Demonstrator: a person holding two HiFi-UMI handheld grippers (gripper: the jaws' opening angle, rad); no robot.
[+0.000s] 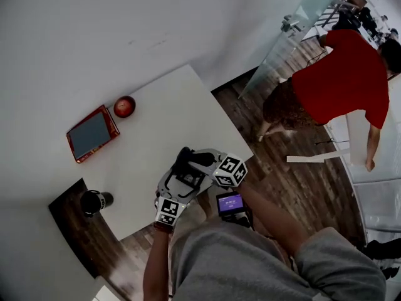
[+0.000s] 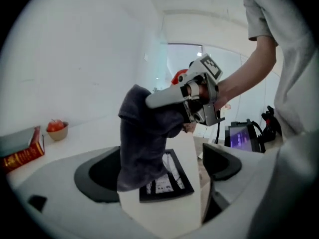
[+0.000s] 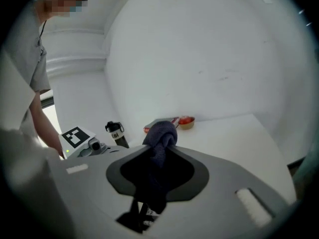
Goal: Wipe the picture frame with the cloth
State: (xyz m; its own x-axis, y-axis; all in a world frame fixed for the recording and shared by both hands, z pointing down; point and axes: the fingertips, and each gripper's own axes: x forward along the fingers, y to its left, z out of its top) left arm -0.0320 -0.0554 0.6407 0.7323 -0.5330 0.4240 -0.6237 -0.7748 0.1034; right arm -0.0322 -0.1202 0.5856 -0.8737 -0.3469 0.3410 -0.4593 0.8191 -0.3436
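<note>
My left gripper holds a white picture frame with a black-edged picture between its jaws, tilted up above the table's near edge. My right gripper is shut on a dark grey cloth, which hangs down over the frame's left part. In the right gripper view the cloth bunches between the jaws of the right gripper, and a bit of the frame shows below it. In the head view both grippers, left and right, meet over the table's front edge.
On the white table lie a red-edged book and a small bowl of red fruit at the far side. A black bottle stands on a dark surface at left. A person in red bends at right; a small lit screen is near me.
</note>
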